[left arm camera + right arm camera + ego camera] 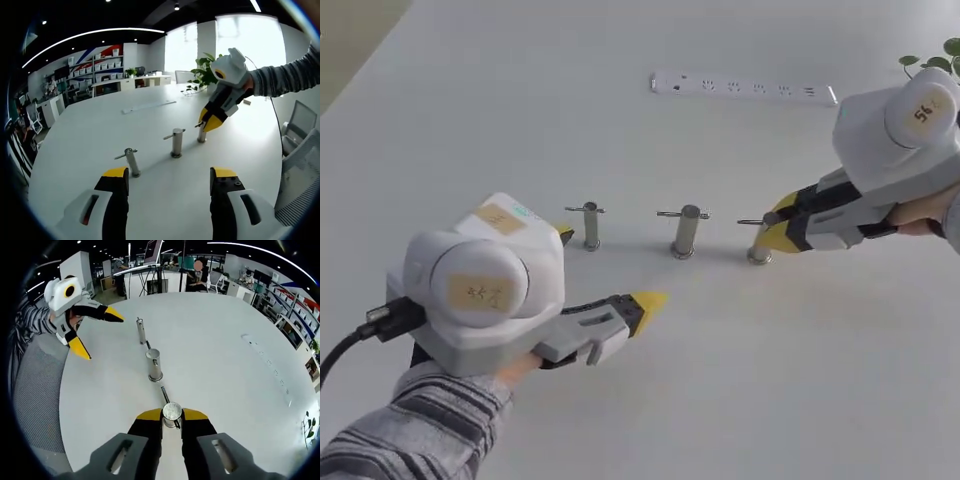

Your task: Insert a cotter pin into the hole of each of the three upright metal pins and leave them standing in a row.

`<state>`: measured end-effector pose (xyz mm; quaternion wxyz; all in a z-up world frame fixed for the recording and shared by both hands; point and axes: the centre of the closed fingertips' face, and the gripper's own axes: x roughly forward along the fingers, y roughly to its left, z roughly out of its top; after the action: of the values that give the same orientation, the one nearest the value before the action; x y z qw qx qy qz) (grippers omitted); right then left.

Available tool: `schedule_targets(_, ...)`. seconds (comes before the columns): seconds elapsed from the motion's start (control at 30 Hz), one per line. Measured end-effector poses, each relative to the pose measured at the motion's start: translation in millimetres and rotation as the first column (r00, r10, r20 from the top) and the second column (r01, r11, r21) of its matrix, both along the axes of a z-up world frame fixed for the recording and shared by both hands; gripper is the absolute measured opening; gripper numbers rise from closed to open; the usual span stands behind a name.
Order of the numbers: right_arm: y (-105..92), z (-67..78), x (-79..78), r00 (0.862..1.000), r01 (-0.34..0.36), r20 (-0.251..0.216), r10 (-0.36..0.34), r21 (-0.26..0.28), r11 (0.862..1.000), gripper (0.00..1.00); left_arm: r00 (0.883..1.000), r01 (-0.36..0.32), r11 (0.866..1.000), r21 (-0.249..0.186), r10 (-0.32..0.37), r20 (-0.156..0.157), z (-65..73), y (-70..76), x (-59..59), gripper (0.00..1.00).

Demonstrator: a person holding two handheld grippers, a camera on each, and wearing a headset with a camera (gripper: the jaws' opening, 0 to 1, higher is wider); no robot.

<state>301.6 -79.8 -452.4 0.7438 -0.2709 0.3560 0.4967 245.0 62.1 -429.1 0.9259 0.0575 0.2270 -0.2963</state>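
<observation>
Three upright metal pins stand in a row on the white table: the left pin (590,229), the middle pin (687,233) and the right pin (759,248). A thin cotter pin (584,209) crosses the left pin's top, another cotter pin (670,214) crosses the middle one, and a third cotter pin (750,221) sticks out of the right one. My right gripper (773,228) is shut around the right pin's head (172,411). My left gripper (608,268) hovers open in front of the left pin (132,161), with nothing between its jaws.
A white power strip (742,88) lies at the far side of the table, with a potted plant (932,58) at the far right. Office chairs (296,125) stand beyond the table edge. Bare table (740,380) lies in front of the row.
</observation>
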Motion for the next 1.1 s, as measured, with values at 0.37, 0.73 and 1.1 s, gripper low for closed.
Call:
schedule_targets(0.37, -6.9, -1.3, 2.4, 1.0, -0.004, -0.014, 0.004, 0.0, 1.0, 0.08, 0.999, -0.038, 0.999, -0.029, 0.038, -0.005, 1.6, 6.3, 3.2, 0.65)
schedule_targets(0.73, -8.6, -2.9, 5.2, 1.0, -0.028, -0.001, 0.028, 0.007, 1.0, 0.09, 0.998, -0.06, 0.998, -0.034, 0.059, -0.016, -0.7, 13.6, 2.6, 0.65)
schedule_targets(1.1, -9.3, -0.3, 6.1, 0.997, -0.033, 0.065, 0.033, 0.004, 0.999, 0.21, 0.998, -0.064, 0.997, -0.031, 0.063, -0.025, -2.1, 15.5, 4.0, 0.66)
